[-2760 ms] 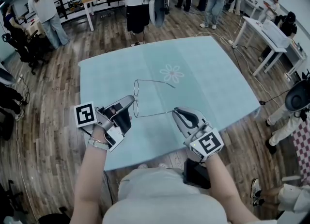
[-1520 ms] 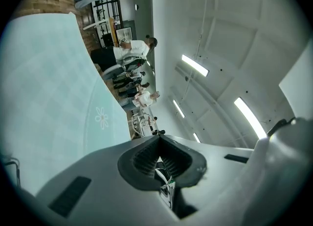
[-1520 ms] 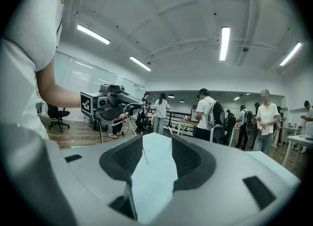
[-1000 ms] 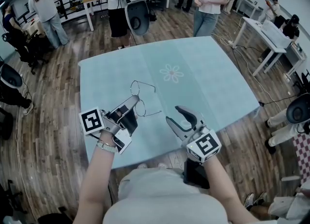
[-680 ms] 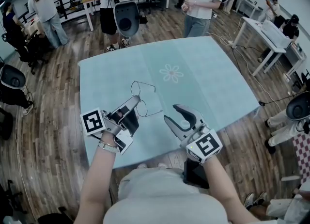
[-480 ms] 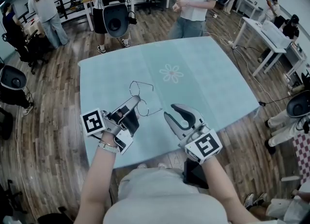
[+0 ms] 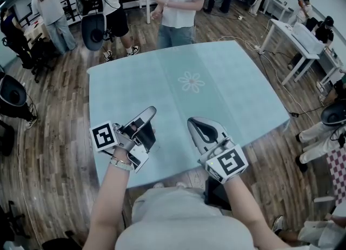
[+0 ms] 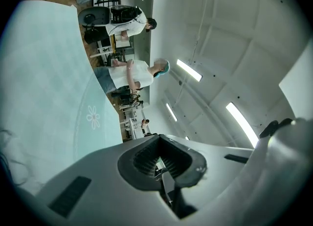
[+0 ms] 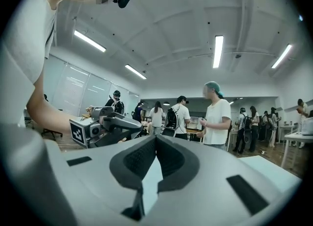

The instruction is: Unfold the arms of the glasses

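In the head view no glasses show on the pale blue tablecloth. A few thin dark wire lines lie at the left edge of the left gripper view, over the cloth; I cannot tell whether they are the glasses. My left gripper hovers over the near left part of the table, jaws together and nothing visible between them. My right gripper is beside it to the right, jaws shut and empty. Both point away from me, roughly level.
A flower print marks the cloth's middle. A person in a white shirt stands at the table's far edge. Others stand by desks behind. A white table and cables are on the right.
The wire glasses that lay at my left gripper's tip no longer show in the head view. My right gripper's jaws have closed. The person in white has walked to the far edge.
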`<state>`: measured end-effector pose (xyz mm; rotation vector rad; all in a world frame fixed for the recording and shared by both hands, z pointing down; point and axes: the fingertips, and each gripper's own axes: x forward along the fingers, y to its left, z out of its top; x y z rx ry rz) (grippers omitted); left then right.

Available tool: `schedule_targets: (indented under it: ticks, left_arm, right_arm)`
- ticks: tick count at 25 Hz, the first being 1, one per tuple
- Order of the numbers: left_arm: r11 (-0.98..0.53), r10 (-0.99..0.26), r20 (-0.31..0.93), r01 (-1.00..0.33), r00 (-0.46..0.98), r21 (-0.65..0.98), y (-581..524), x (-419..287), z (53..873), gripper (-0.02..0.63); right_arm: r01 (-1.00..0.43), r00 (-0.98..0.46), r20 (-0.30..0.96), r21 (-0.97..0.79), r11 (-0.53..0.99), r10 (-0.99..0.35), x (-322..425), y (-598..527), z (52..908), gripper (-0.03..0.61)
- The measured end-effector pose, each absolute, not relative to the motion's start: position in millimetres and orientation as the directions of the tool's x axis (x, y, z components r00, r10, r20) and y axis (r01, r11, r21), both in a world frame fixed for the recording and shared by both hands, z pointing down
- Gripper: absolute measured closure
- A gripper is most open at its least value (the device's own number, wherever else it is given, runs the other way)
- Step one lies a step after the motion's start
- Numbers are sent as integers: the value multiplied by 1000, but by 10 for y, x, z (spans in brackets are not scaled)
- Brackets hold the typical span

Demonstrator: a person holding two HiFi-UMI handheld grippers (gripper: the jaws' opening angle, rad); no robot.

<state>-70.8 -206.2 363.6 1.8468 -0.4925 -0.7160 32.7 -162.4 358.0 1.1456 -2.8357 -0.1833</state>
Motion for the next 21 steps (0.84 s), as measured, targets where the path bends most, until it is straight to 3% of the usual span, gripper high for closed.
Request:
schedule_targets:
  ticks: [9,21]
  left_arm:
    - [-390,-629,-299,41,717,920,-2067,-767,3797,607]
    - [-442,-648,-294,-33,703,896,-2094,-803,3760,607]
  right_arm:
    - [-699,-706,49,105,707,-706,317,-1665,3645,571]
    - [-694,-710,71,98,713,-701,293,-1685,3687,571]
